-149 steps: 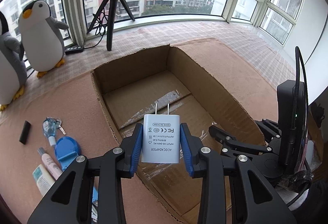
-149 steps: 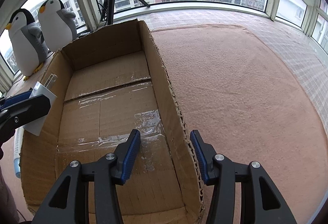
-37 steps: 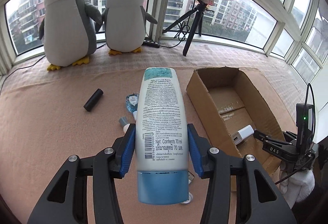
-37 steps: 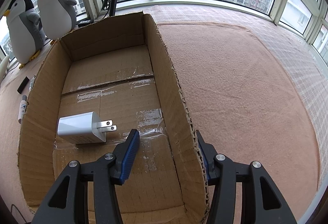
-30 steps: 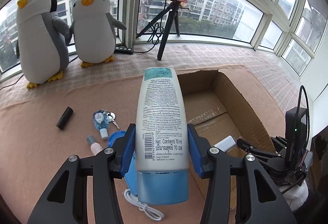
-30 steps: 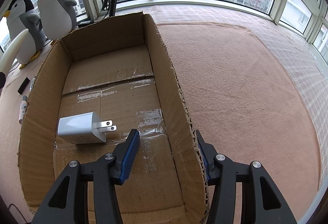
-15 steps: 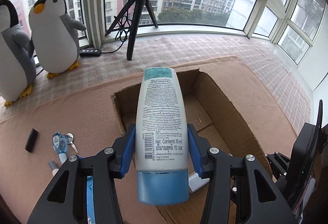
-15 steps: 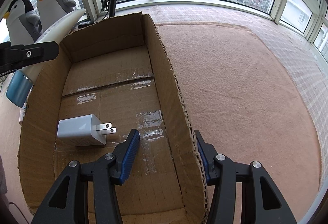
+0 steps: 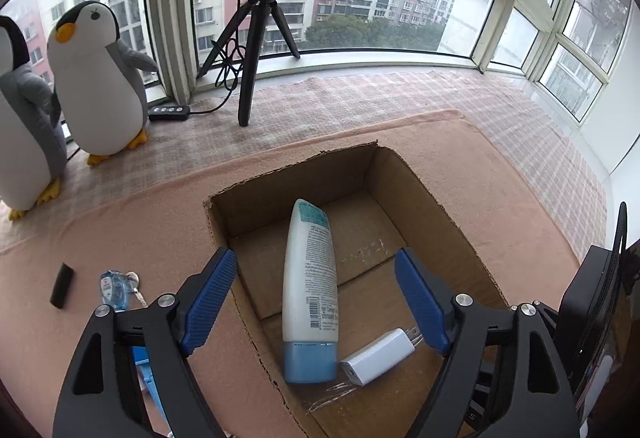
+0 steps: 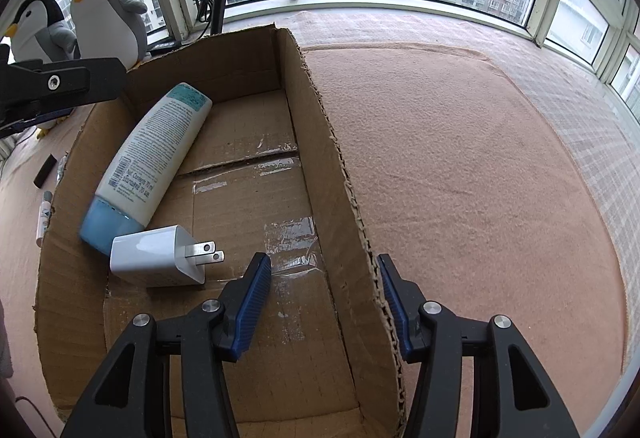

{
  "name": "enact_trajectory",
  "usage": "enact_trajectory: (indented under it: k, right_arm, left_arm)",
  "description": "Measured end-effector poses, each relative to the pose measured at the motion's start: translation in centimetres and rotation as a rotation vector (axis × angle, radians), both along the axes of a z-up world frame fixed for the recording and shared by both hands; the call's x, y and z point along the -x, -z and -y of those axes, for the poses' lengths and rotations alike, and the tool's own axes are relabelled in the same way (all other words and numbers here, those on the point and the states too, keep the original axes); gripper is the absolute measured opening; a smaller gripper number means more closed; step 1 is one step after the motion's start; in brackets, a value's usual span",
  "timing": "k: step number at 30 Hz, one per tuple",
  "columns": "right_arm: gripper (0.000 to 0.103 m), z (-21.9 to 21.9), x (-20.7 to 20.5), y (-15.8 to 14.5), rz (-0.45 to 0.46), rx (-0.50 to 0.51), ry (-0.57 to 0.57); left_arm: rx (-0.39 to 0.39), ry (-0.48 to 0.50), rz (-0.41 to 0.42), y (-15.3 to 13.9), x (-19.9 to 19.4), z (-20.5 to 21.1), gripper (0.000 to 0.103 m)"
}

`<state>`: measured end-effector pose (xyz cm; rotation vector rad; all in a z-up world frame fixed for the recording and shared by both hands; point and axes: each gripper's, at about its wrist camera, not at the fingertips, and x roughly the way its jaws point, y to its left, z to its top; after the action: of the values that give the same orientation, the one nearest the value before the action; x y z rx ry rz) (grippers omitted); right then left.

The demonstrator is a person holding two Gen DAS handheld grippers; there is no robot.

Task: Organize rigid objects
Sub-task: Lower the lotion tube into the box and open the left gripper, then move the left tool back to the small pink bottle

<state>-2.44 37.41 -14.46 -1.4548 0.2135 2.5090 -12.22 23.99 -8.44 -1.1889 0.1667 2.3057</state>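
Bottle [image 9: 310,284] just dropped, now lying in box [image 9: 448,222] beside charger [image 9: 378,356]. Left gripper [image 9: 316,302] jaws sprung apart, empty above box. Right gripper [image 10: 324,308] straddles box wall, jaws apart, steadying. Keys [image 9: 116,288] outside box remain.

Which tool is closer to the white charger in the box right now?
Right. The right tool straddles the box wall just beside the charger. The left tool hangs open higher up, over the lotion tube beside it.
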Motion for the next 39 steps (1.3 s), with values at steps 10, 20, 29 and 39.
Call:
enact_trajectory:
  k: [10,20,29,39]
  right_arm:
    - [0.050,-0.1,0.0,0.0,0.000,-0.002,-0.002]
    - [0.051,-0.3,-0.1,0.0,-0.001,0.001,-0.002]
    - [0.051,-0.4,-0.3,0.1,0.001,-0.001,-0.009]
    - [0.052,-0.4,-0.4,0.1,0.001,-0.002,-0.006]
  left_arm:
    - [-0.008,-0.010,0.001,-0.2,-0.2,1.1,0.082]
    - [0.024,-0.080,-0.008,0.1,-0.4,7.4,0.082]
    - [0.062,-0.254,0.067,2.5,1.1,15.8,0.082]
    - [0.089,-0.298,0.102,4.5,-0.4,15.6,0.082]
